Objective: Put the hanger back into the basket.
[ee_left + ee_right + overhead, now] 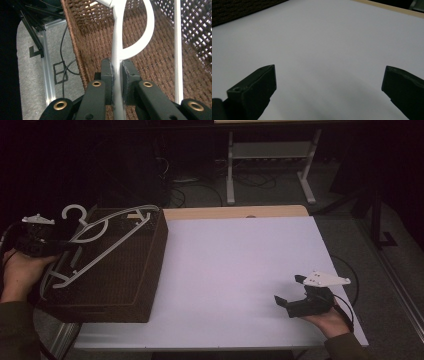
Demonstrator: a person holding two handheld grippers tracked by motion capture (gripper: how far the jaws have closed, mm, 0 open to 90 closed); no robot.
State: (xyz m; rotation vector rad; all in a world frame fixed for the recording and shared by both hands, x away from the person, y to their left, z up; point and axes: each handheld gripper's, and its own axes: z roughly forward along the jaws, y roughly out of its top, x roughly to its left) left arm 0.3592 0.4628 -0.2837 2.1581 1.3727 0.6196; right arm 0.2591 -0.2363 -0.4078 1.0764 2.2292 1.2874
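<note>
A white plastic hanger (102,237) lies tilted across the open top of a brown wicker basket (142,285) at the table's left end. My left gripper (59,245) is shut on one bar of the hanger (117,47), with the bar pinched between its pads above the basket's woven inside (155,72). The hanger's hook (75,211) pokes past the basket's far left corner. My right gripper (289,292) rests near the table's front right, jaws wide open over the bare white tabletop (324,45), nothing between its fingers.
The white table (235,265) has a wooden strip along its far edge. A metal table frame (270,165) and cables stand on the floor behind. Grey floor and an aluminium leg (48,82) lie left of the basket.
</note>
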